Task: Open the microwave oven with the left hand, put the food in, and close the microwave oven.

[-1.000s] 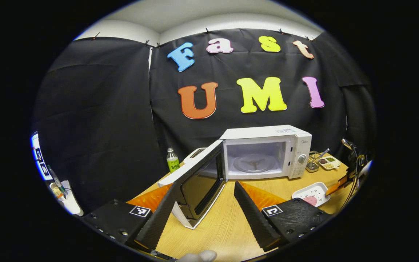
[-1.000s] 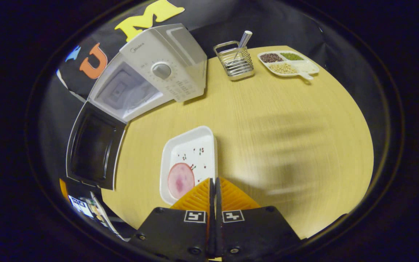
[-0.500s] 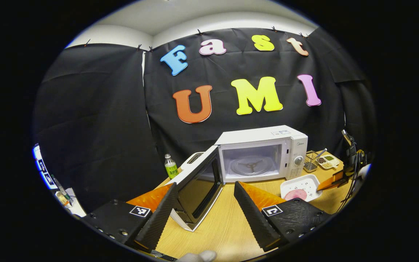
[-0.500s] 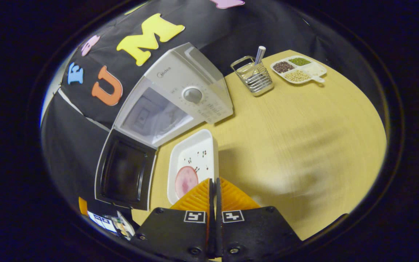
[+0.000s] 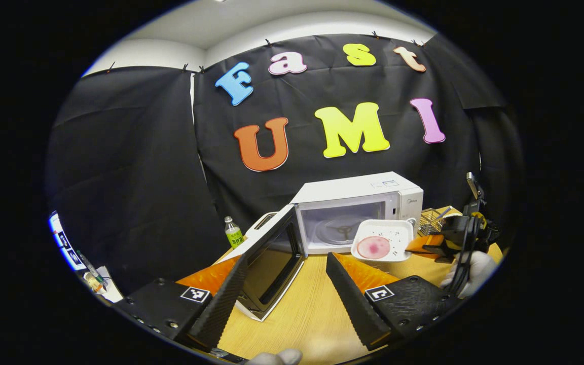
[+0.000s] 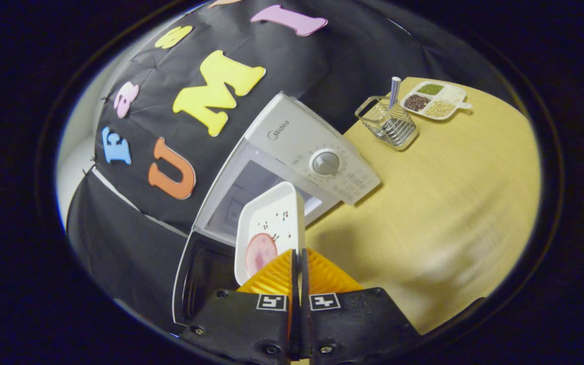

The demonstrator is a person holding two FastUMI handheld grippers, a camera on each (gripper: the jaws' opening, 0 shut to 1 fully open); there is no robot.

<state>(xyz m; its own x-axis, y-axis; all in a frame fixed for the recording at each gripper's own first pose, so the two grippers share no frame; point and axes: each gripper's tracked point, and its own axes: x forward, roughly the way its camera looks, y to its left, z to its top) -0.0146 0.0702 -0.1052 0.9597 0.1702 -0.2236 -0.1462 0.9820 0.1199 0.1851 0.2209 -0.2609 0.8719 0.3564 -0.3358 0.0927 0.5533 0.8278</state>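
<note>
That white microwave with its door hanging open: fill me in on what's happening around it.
The white microwave stands on the wooden table with its dark-windowed door swung wide open. The right gripper is shut on the rim of a white rectangular plate carrying a round pink slice of food, held off the table in front of the open cavity, not yet inside. The left gripper is open, near the door, holding nothing.
</note>
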